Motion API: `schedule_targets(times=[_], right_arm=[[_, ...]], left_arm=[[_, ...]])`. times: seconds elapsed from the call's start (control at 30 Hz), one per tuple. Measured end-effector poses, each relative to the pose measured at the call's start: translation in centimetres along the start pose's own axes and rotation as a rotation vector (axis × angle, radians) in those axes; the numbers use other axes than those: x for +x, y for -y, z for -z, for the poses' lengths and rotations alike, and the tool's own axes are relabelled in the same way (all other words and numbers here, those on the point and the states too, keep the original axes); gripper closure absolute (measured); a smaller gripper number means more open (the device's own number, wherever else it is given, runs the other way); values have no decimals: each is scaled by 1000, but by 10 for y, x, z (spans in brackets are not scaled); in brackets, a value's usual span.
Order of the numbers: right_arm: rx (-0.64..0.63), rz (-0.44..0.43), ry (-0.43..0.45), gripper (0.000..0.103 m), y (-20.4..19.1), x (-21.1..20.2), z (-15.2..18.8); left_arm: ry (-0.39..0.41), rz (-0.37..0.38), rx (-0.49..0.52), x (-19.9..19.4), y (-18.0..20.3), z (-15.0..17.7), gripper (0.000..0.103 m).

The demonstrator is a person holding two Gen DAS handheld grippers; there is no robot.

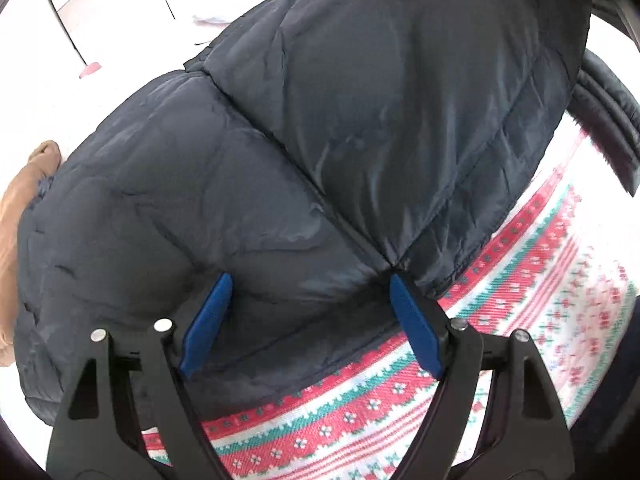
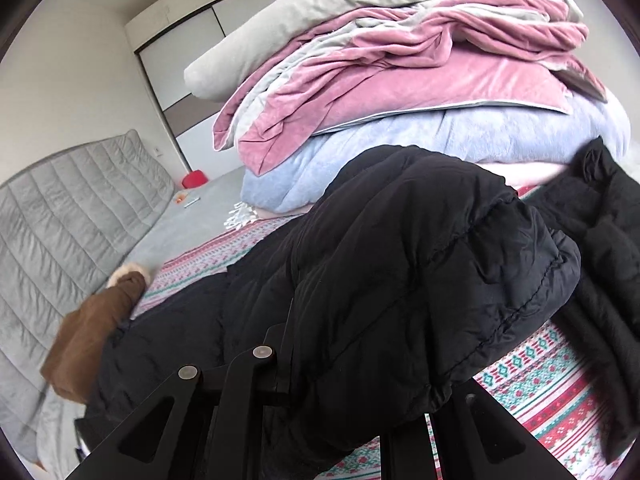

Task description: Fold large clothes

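The right gripper [image 2: 360, 364] is closed down to a narrow gap on a bunched, lifted section of the dark puffer jacket [image 2: 400, 272]; its fingertips are buried under the fabric, so the exact bite cannot be seen. The main risk is slippage: the shell looks smooth and the filling compressible, so a thin pinch of outer fabric could likely pull free once the lifted section is carried over. A second risk is drag. If the right gripper moves before the left gripper [image 1: 308, 312] pins the body, the whole jacket could slide across the patterned blanket [image 1: 360, 408] rather than crease.

The left gripper stands wide open just above the jacket's lower edge, holding nothing, its blue pads [image 1: 414, 328] either side of a quilted seam. Closing there may catch the blanket together with the jacket hem, since the hem lies directly on it.

The jacket [image 1: 320, 140] is dark navy to black, quilted in broad puffed panels, slightly glossy, and lies spread on the bed, on the blanket. A brown garment [image 2: 96, 320] with a pale fur edge touches its far end and could be swept into the fold. Stacked bedding [image 2: 400, 80] sits close behind the jacket, limiting room.
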State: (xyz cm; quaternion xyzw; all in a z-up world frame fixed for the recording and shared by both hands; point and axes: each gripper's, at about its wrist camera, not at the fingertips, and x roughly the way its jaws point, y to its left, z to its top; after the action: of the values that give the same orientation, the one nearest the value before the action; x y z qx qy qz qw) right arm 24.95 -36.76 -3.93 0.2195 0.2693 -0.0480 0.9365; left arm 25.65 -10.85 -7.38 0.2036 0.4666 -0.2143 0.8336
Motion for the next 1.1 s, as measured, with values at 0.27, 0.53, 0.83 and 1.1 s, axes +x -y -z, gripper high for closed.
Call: schedule_targets(times=[0.27,0.53,0.83,1.1], right_arm=[[104,54,8,89,52,-19,-21],[9,173,80,89,59,-41,-29],[-219,167,188,89,-27,-58,-21],[-607,58,245,88,-151,-58,18]], left_arm=[[159,120,-273,-84,-93,15,22],[108,97,-720,-68,-213,79,23],[35,325,-892,-19,-217,81,88],[16,328,-908,-23,-217,78,94]])
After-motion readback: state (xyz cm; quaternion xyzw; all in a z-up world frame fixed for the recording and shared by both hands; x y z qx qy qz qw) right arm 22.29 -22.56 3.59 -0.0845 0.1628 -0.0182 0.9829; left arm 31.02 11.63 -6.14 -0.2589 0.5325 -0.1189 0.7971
